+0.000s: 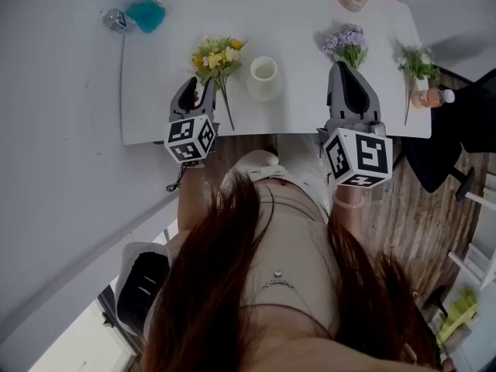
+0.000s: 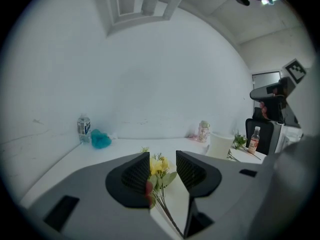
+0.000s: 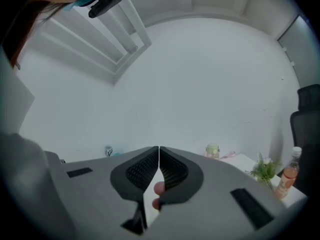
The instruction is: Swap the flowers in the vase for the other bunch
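Left fingers (image 2: 137,176) half-open, yellow flowers (image 2: 159,166) between them; right fingers (image 3: 172,171) closed.

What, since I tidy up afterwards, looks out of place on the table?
The vase stands empty; the yellow bunch, purple bunch and green bunch lie flat on the table, the green bunch near its right edge.

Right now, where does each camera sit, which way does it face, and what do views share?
Head view: on the person's head, looking steeply down at the white table, vase, left gripper and right gripper; hair and torso show.
Left gripper view: rides the left gripper, looking along its open jaws across the table at the yellow bunch.
Right gripper view: rides the right gripper, jaws shut, facing the wall; fingers show beneath.
Shared: head and left gripper views both show the yellow bunch.
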